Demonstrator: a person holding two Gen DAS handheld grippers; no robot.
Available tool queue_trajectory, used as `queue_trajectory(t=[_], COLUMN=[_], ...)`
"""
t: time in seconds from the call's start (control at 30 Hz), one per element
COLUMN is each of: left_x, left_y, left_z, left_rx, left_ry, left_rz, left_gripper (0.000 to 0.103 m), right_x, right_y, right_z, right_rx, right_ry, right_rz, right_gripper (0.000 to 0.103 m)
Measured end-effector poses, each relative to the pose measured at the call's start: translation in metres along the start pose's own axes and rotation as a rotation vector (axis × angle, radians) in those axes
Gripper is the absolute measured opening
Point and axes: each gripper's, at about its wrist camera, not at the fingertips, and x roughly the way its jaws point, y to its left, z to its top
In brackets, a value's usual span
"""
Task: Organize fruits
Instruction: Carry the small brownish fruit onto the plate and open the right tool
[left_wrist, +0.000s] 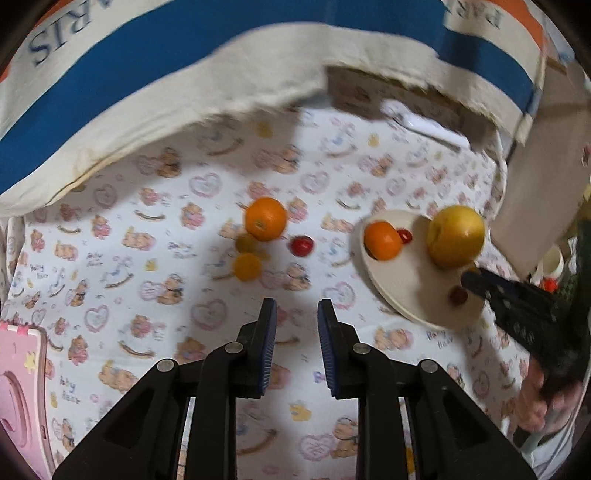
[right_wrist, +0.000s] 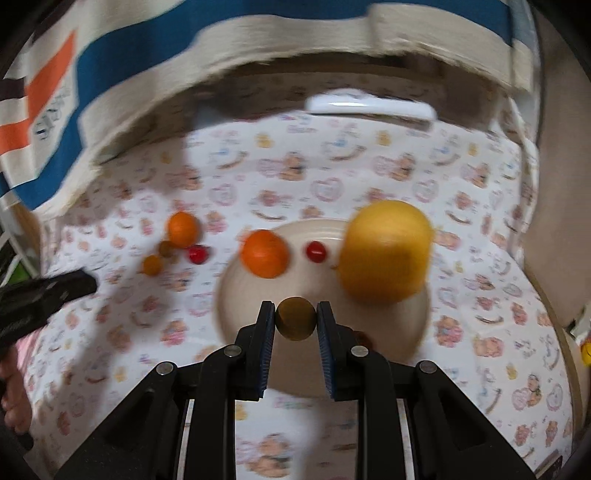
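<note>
The round cream plate (right_wrist: 406, 354) is holding one orange tangerine (right_wrist: 264, 253), one red cherry tomato (right_wrist: 316, 251) and one big yellow pear (right_wrist: 386, 253). The right gripper (right_wrist: 295, 317) is clamping one small brownish-yellow round fruit (right_wrist: 295, 319) over the plate. The left gripper (left_wrist: 296, 314) is hanging closed and empty, while one tangerine (left_wrist: 266, 218), two small yellow fruits (left_wrist: 247, 266) and one red tomato (left_wrist: 301, 246) are lying on the bear-print cloth (left_wrist: 166, 206).

A matt printed cloth (left_wrist: 221, 177) covers the table, bearing a smooth cream plate (right_wrist: 229, 295) and glossy red cherry tomatoes (left_wrist: 301, 245).

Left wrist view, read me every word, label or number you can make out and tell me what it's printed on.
"RIS", upside down, on the striped cloth bag; the word is cut off.
"Baby Bear", repeated on the teddy-print sheet.
More upside-down letters at the bag's top right corner: too blurred to read.
No numbers visible.
</note>
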Motion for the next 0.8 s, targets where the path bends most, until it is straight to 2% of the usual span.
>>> queue_trajectory(t=[0.23, 0.5, 0.8], left_x=[0.012, 0.022, 0.022], left_y=[-0.028, -0.024, -0.026], left_z=[-0.013, -0.014, -0.015], left_rx=[0.101, 0.073, 0.087], left_ry=[0.002, 0.015, 0.011], left_rz=[0.050, 0.056, 0.066], left_gripper=[0.022, 0.022, 0.022], right_x=[0.015, 0.022, 0.027], right_y=[-0.026, -0.037, -0.040], right_z=[0.000, -0.001, -0.002], right_rx=[0.061, 0.087, 0.096], right_ry=[0.042, 0.066, 0.086], right_rz=[-0.035, -0.085, -0.105], right_gripper=[0.024, 0.024, 0.024])
